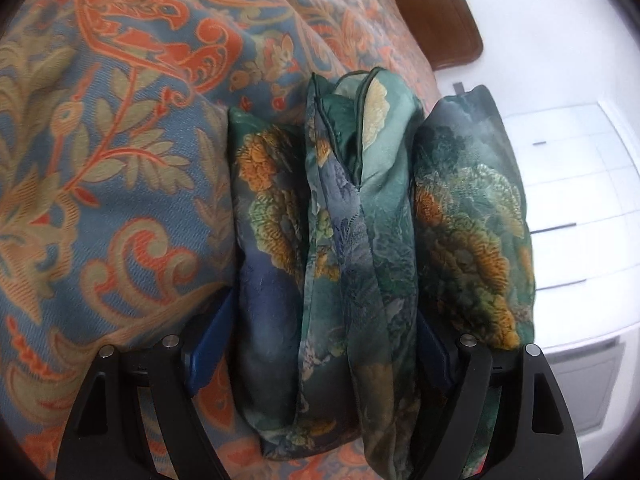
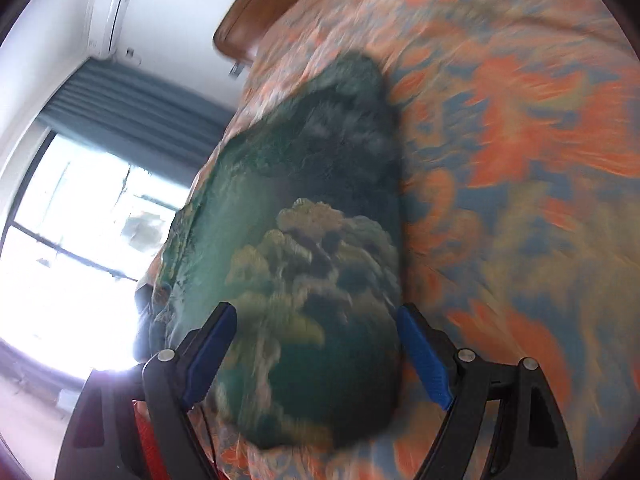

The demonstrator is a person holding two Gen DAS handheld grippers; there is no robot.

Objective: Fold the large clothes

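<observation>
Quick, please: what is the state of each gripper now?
Left gripper: jaws wide, folded garment bunched between them.
Right gripper: jaws open around the garment.
</observation>
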